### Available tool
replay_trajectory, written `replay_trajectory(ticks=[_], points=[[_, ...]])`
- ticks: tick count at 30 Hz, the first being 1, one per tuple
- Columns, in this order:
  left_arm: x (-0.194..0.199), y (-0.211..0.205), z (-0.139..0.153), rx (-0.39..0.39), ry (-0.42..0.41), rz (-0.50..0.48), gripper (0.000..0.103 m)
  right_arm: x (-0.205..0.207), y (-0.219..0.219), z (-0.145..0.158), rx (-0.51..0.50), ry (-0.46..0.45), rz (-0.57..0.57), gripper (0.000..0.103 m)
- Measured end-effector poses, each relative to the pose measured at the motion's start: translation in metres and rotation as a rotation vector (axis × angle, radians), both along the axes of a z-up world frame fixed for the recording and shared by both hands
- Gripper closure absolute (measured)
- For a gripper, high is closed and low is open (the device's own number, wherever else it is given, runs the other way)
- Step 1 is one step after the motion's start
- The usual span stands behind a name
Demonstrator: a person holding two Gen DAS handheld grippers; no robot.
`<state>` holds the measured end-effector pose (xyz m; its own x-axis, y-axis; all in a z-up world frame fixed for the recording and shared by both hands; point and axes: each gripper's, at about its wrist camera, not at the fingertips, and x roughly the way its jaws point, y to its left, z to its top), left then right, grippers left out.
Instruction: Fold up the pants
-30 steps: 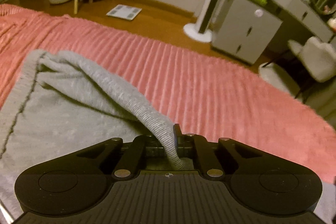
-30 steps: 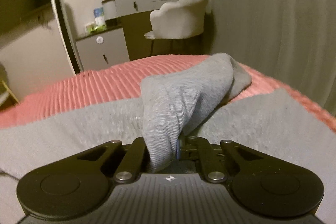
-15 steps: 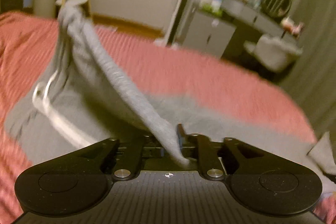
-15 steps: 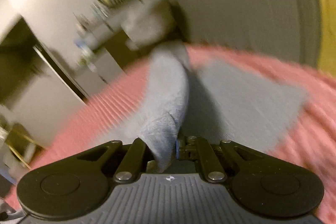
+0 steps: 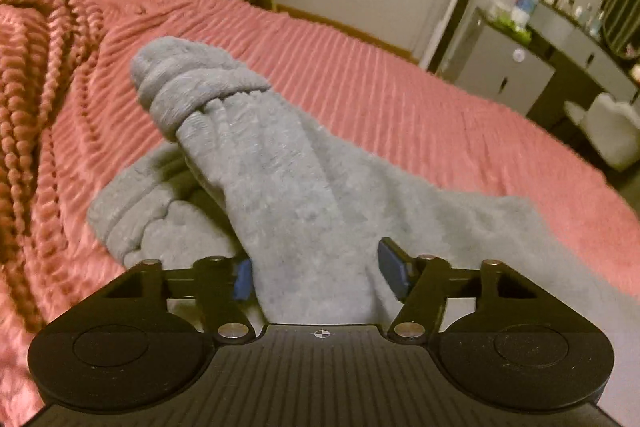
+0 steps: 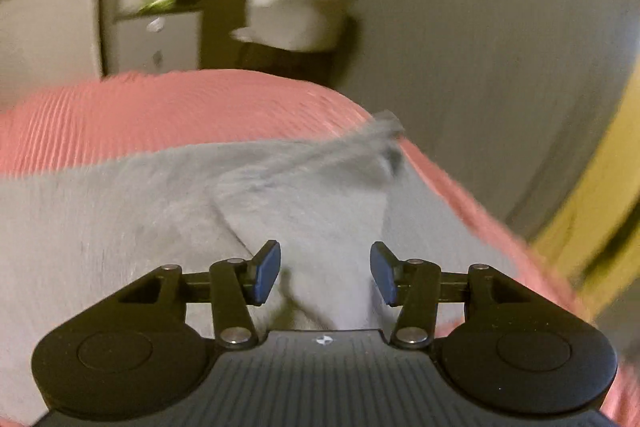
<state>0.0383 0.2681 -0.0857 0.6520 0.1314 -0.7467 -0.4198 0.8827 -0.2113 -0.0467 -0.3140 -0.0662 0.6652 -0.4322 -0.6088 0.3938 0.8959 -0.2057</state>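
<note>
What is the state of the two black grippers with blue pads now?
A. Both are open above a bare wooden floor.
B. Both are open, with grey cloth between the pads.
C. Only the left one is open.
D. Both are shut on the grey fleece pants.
B: the left gripper and the right gripper both show their blue pads spread wide apart, with the grey fleece pants lying loose between them on the pink ribbed bedspread.

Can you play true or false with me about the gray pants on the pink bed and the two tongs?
1. Both tongs are open. True: the left tongs and the right tongs stand apart.
2. The gray pants lie on a blue blanket. False: the bed cover is pink.
3. The right tongs pinch the pants. False: cloth lies between the pads, unsqueezed.
4. A bunched, rolled end of the pants sticks up in the left view. True.
</note>
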Motion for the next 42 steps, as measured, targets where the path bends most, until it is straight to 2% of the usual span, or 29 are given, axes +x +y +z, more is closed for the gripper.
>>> replay_trajectory(ticks=[2, 3, 5, 7, 11, 12, 14, 18, 20, 22, 24, 26, 29, 32, 33, 35, 36, 41, 42], points=[[-0.001, 0.002, -0.012, 0.016, 0.032, -0.001, 0.064, 0.012, 0.017, -0.005, -0.136, 0.022, 0.071, 0.05], [0.0, 0.004, -0.015, 0.018, 0.034, -0.004, 0.066, 0.018, 0.024, -0.009, -0.203, 0.037, 0.107, 0.045], [-0.005, 0.006, -0.02, 0.032, 0.042, -0.004, 0.07, 0.031, 0.035, -0.02, -0.323, 0.08, 0.165, 0.041], [-0.011, 0.009, -0.019, 0.02, 0.045, -0.001, 0.072, 0.043, 0.04, -0.027, -0.374, 0.123, 0.179, 0.041], [-0.018, 0.014, -0.02, -0.014, 0.046, 0.006, 0.073, 0.073, 0.026, -0.041, -0.234, 0.207, 0.186, 0.045], [-0.017, 0.014, -0.021, -0.013, 0.051, 0.009, 0.073, 0.078, 0.022, -0.041, -0.224, 0.204, 0.169, 0.058], [-0.014, 0.012, -0.02, -0.004, 0.064, 0.013, 0.073, 0.087, 0.009, -0.041, -0.158, 0.21, 0.135, 0.096], [-0.011, 0.011, -0.018, -0.004, 0.083, 0.028, 0.071, 0.092, -0.027, -0.025, 0.054, 0.15, 0.068, 0.097], [-0.014, 0.011, -0.015, -0.012, 0.073, 0.04, 0.071, 0.079, -0.049, -0.007, 0.162, 0.05, 0.002, 0.097], [-0.018, 0.011, -0.013, -0.011, 0.059, 0.045, 0.071, 0.053, -0.083, 0.012, 0.259, -0.093, -0.117, 0.098], [-0.021, 0.009, -0.014, -0.004, 0.059, 0.044, 0.072, 0.025, -0.118, 0.017, 0.283, -0.173, -0.266, 0.097], [-0.025, 0.007, -0.017, 0.006, 0.062, 0.048, 0.072, 0.004, -0.149, 0.006, 0.263, -0.15, -0.397, 0.097], [-0.027, 0.003, -0.022, 0.023, 0.07, 0.05, 0.068, -0.012, -0.189, -0.026, 0.347, -0.05, -0.493, 0.089], [-0.03, -0.002, -0.019, 0.037, 0.067, 0.05, 0.063, -0.032, -0.197, -0.033, 0.396, -0.091, -0.486, 0.078], [-0.03, -0.004, -0.018, 0.038, 0.067, 0.049, 0.061, -0.035, -0.196, -0.034, 0.43, -0.114, -0.463, 0.071], [-0.029, -0.006, -0.016, 0.044, 0.071, 0.05, 0.061, -0.04, -0.191, -0.037, 0.519, -0.141, -0.417, 0.065], [-0.028, -0.006, -0.016, 0.043, 0.074, 0.052, 0.061, -0.039, -0.19, -0.039, 0.551, -0.136, -0.401, 0.065], [-0.03, -0.005, -0.013, 0.032, 0.069, 0.066, 0.064, -0.043, -0.195, -0.041, 0.585, -0.124, -0.412, 0.066], [-0.03, -0.005, -0.014, 0.043, 0.073, 0.066, 0.065, -0.038, -0.191, -0.044, 0.576, -0.1, -0.401, 0.083]])
